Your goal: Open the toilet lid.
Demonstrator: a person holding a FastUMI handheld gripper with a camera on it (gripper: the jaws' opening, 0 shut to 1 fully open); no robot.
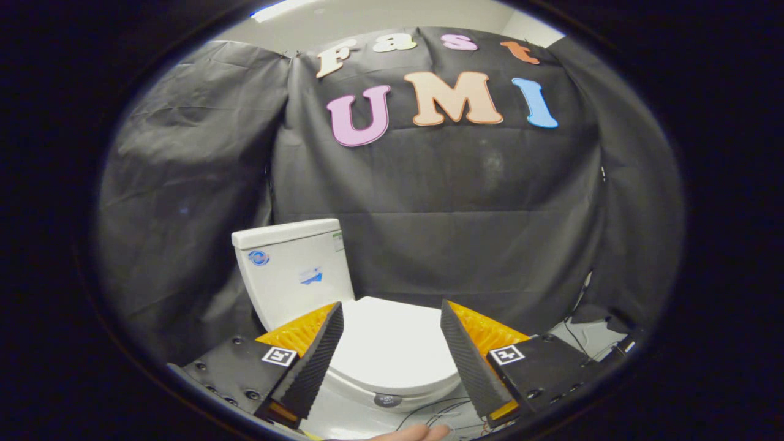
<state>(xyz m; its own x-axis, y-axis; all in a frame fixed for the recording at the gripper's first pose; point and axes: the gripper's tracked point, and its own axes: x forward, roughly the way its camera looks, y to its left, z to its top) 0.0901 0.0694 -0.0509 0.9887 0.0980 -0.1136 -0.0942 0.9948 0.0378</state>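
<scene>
Here, gripper (pixel 392 343) fingers spread wide — holding nothing, closed toilet lid (pixel 392 349) between them, beyond

The pale floor (pixel 367 422) carried the white toilet (pixel 343 318), and thin dark cables (pixel 441 411) lay loose on it just before the toilet's front.

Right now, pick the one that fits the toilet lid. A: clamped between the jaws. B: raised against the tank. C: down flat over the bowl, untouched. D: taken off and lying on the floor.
C: the lid lies flat and closed in front of the tank, while the gripper hangs above it, jaws open and touching nothing.
</scene>
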